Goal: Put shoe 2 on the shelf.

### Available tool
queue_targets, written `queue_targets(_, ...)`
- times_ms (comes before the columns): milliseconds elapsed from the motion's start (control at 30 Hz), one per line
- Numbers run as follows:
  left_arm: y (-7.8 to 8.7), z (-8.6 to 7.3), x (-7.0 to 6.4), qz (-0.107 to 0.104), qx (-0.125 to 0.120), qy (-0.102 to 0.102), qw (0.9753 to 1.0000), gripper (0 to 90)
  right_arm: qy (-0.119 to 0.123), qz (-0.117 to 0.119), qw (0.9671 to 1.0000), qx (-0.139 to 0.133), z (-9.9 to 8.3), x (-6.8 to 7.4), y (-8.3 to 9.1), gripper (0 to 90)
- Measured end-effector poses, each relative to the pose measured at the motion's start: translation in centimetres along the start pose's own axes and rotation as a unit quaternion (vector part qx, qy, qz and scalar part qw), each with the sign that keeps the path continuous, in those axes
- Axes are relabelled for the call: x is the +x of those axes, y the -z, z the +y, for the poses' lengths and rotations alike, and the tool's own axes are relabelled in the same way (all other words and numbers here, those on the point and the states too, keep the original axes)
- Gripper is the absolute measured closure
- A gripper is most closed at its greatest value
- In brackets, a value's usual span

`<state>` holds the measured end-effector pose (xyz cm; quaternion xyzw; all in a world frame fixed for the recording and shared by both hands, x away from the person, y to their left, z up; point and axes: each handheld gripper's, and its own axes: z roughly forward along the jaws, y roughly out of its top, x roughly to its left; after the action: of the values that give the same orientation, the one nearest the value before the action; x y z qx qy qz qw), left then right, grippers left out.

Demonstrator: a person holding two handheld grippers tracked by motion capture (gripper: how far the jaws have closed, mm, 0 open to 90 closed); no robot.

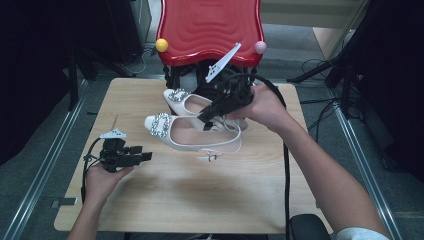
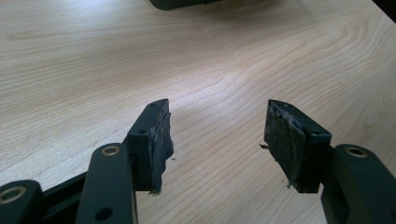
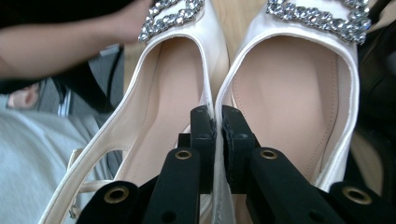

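Item: pair of white shoes [image 1: 200,131], being gripped at the centre of the high view on the wooden table [image 1: 200,200].

My right gripper [image 1: 212,113] is pinching the two touching inner walls of the shoes together, jaws pressed nearly shut; the long axes are running left-right, buckled toes [image 1: 161,125] pointing frame-left. My left gripper [image 1: 142,156] is idling lower left, jaws spread over bare wood, well apart. The right gripper view is showing both insoles [image 3: 289,93]; the left gripper view is showing wood grain.

Right gripper [image 1: 207,116] and hand hide the far shoe's [image 1: 182,101] heel, centre frame; the chair's [image 1: 210,25] top is cut off.
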<state>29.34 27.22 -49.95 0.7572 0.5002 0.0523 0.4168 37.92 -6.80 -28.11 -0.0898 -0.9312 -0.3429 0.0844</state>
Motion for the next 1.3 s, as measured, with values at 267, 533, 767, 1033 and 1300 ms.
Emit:
queue_targets(267, -0.2, 0.0, -0.2, 0.000, -0.001, 0.001, 1.0000, 41.4, -0.043, -0.010, 0.9949, -0.091, 2.0, 0.1, 4.4, 86.5)
queue_targets(533, -0.4, 0.2, -0.2, -0.002, 0.003, -0.005, 1.0000, 41.4, -0.096, -0.040, 0.9774, -0.184, 3.3, -0.2, 8.3, 86.5)
queue_targets(767, -1.2, 0.6, -0.5, -0.011, 0.009, -0.015, 0.9998, 41.4, -0.147, -0.083, 0.9542, -0.247, 4.3, -1.5, 10.7, 86.5)
queue_targets(1033, -2.2, 1.3, -1.1, -0.018, 0.018, -0.030, 0.9992, 41.4, -0.193, -0.175, 0.9285, -0.265, 6.3, -2.8, 11.3, 86.5)
queue_targets(1300, -3.1, 1.8, -1.1, -0.038, 0.016, -0.031, 0.9987, 41.6, -0.249, -0.228, 0.8961, -0.289, 7.6, -5.0, 12.1, 86.5)
